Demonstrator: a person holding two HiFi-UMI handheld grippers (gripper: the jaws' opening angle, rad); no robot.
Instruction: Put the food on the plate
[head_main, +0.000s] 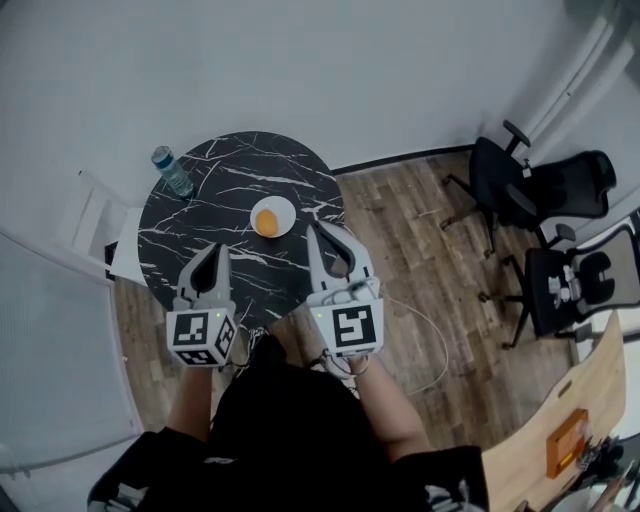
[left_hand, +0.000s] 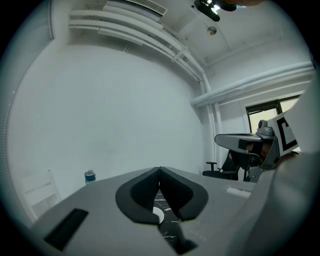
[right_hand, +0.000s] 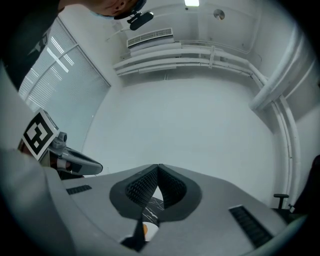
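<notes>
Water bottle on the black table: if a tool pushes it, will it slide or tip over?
The water bottle stands upright and looks narrow, so a high push would probably tip it. It sits near the table rim, so it might fall off. A low push would likely slide it across the smooth-looking top.

Round black marble-look table (head_main: 240, 185): white veins, smooth top, soft sheen. Small round white plate (head_main: 284, 206): glossy, ceramic look. Orange food piece (head_main: 267, 224): surface too small to read. Clear plastic water bottle (head_main: 173, 172): see-through, shiny. Brown plank floor (head_main: 400, 215): wood grain, low sheen. Left gripper (left_hand: 159, 171): grey plastic shell, matt, smooth; black pads (left_hand: 145, 192) finely textured, rubbery look. Right gripper (right_hand: 158, 168): same grey matt plastic; black pads (right_hand: 141, 189) knurled, rough. Pale wooden tabletop (head_main: 540, 440): smooth, matt.
</notes>
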